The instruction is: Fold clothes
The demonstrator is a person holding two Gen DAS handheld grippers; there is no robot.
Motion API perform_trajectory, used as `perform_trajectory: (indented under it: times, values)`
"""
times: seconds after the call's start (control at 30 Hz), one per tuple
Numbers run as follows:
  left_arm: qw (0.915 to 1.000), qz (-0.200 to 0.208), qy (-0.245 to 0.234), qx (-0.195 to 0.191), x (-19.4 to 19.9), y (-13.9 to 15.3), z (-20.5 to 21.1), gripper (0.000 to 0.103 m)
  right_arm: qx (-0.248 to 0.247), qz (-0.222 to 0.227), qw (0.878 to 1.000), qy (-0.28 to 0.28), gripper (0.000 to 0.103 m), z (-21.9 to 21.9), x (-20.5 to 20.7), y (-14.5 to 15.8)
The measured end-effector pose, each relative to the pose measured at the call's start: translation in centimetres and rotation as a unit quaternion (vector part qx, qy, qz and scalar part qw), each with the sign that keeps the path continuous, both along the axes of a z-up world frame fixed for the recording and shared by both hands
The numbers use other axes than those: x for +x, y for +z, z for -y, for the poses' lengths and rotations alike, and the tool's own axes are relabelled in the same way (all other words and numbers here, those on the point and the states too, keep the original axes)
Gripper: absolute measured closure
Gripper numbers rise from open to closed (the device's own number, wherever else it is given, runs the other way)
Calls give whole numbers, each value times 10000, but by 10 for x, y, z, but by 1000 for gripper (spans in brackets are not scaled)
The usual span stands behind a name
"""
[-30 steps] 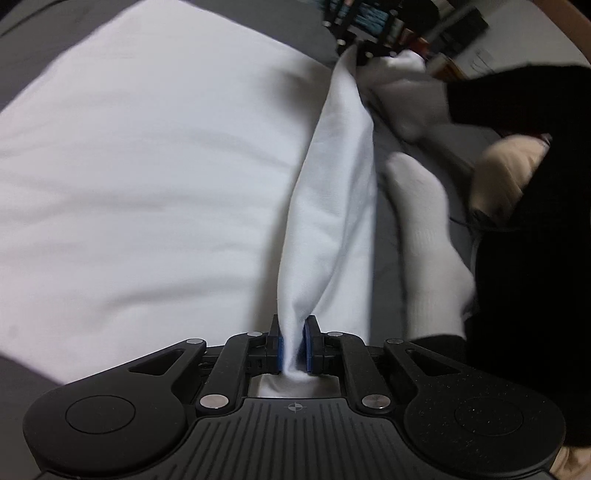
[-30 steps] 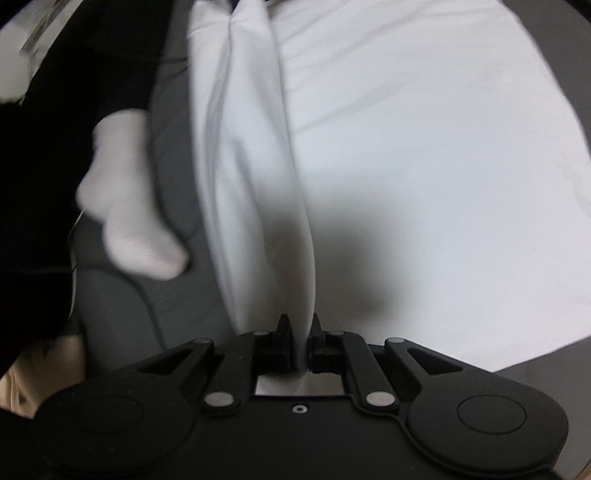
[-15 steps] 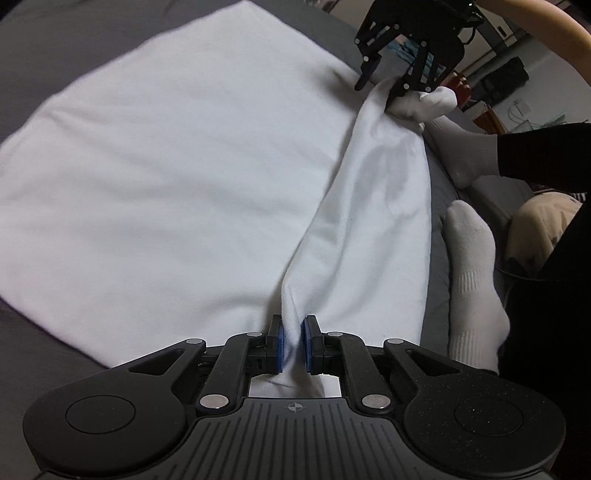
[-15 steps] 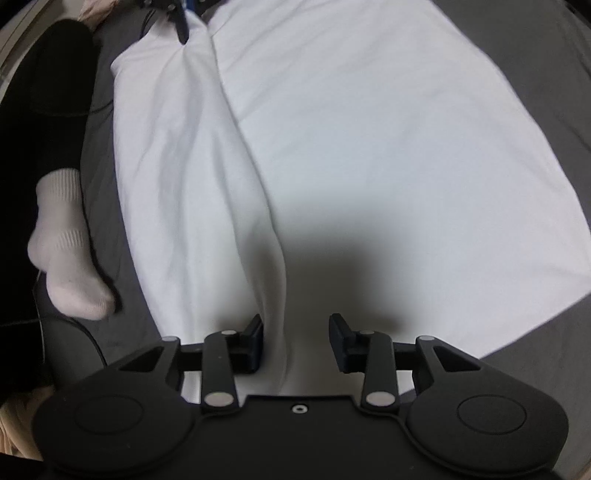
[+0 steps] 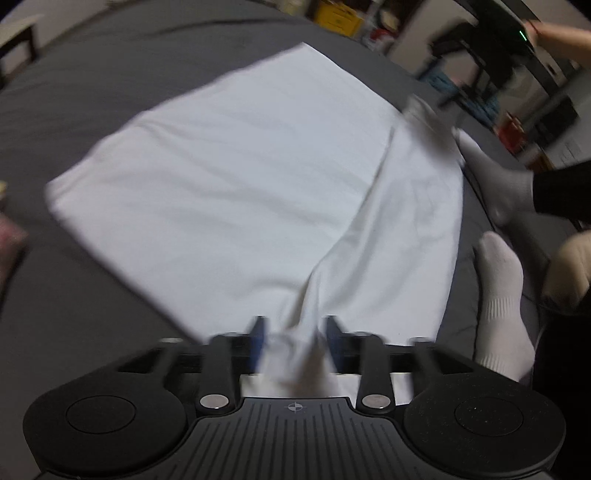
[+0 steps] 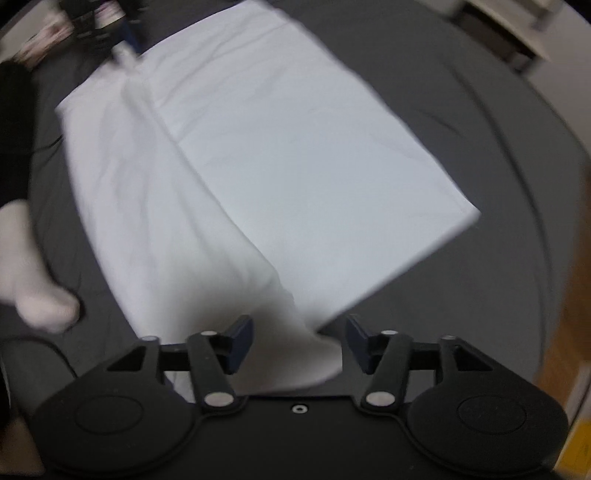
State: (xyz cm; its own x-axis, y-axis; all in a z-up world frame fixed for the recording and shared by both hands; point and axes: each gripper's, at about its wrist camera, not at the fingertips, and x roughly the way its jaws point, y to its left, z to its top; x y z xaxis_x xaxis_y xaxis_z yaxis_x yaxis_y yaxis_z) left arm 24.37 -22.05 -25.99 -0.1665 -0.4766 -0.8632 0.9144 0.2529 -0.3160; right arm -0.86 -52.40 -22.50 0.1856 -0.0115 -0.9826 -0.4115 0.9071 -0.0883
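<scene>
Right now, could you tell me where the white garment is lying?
The white garment lies spread on the dark grey bedding, its near corner between the right gripper's open fingers; a socked foot rests left of it.

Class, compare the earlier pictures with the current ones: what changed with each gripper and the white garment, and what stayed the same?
Both grippers let go: the right gripper opened first, then the left gripper, and both drew back. The folded strip of the white garment dropped flat. The garment remains spread on the grey bed, socked feet beside it.

Home bedrm: grey bedsheet [image 5: 92,110], cluttered shelves [image 5: 332,18].
</scene>
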Motion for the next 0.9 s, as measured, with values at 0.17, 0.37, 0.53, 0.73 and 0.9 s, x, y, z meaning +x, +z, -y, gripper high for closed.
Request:
perform_trajectory:
  times: [0.17,0.37,0.53,0.73,0.9]
  values:
    - [9947,273,936,-313,-8,6,-47,32,157,925,9930,-715,32,7,-28,7]
    - [9814,142,1828,-577,-21,-22,-78,32,945,1542,9581,-2220,32,45,-50,-24]
    - [9524,-730,2716,-1179,-17,-43,-89,33,1465,1598,9341,-2837,31,60,-60,-49]
    - [9533,-475,2793,-1051,-27,-54,-68,85,2248,1559,9077,-3182,79,73,-60,-62]
    - [9488,-271,2803,-1432,-35,-41,-60,96,2333,1758,9067,-3044,95,70,-61,-53]
